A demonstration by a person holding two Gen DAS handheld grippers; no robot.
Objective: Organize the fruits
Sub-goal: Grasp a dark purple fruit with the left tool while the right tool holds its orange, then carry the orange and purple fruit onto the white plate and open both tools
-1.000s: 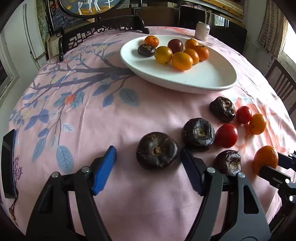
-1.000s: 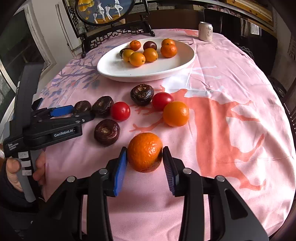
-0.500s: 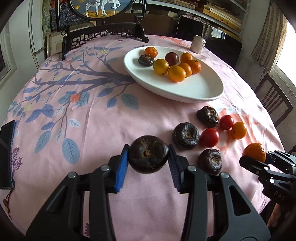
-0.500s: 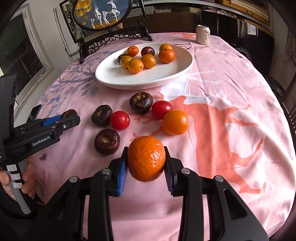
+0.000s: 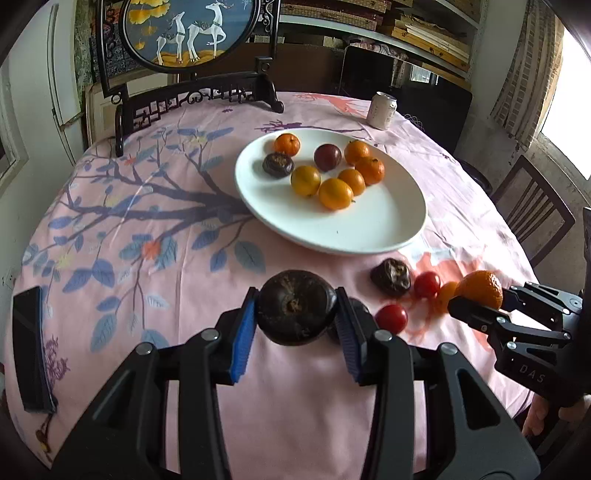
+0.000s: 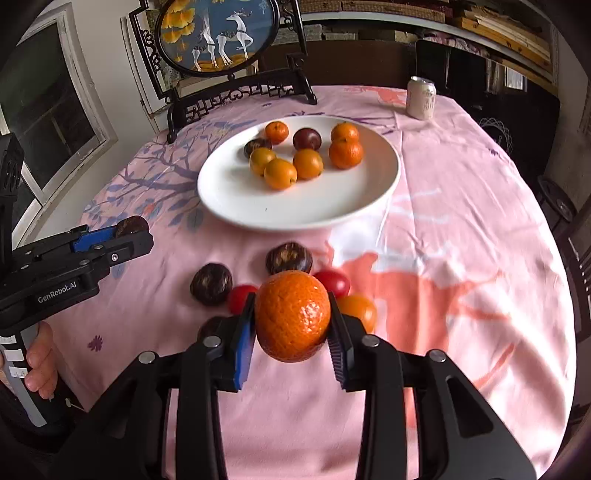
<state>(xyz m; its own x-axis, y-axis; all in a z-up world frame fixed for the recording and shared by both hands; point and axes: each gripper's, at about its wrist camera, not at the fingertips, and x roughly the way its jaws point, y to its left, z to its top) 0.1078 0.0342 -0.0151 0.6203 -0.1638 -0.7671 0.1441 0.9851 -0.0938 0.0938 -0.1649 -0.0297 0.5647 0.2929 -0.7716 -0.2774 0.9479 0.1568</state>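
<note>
A: Fruits, two in hand. Left tongs (image 5: 295, 319) clenched on a dark wrinkled fruit (image 5: 294, 308), both blue pads against its sides, held above the bench (image 5: 295, 398), on the near side of the white plate (image 5: 388, 225).

B: Right tongs (image 6: 291, 325)?

A: Clenched on a mandarin (image 6: 292, 315), pads pressed to either flank, raised off the cloth, also near side of the plate (image 6: 306, 206). From the left wrist view the right tongs (image 5: 480, 301) show at the right edge with the mandarin (image 5: 480, 290) between them.

B: What sits on the plate?

A: Eight pieces, clustered toward its far half: six orange citrus, one dark wrinkled one at the left of the group, one dark reddish plum (image 6: 307, 138) at the far side.

B: Loose fruit?

A: Between the plate and the right tongs: a dark fruit (image 6: 289, 257) just beside the plate's near rim, another dark fruit (image 6: 211, 283) to its left, two red tomatoes (image 6: 334, 282) partly hidden behind the mandarin, one orange (image 6: 358, 310) peeking out at the right pad. A further dark shape shows under the left pad; can't tell more.

B: Beyond the plate?

A: A drink can (image 6: 421, 98) upright past the plate's far right, well apart. A framed deer screen (image 6: 218, 33) on a carved stand past its far left. A dark flat phone-like slab (image 5: 31, 347) at the bench's left edge, well apart from the plate.
</note>
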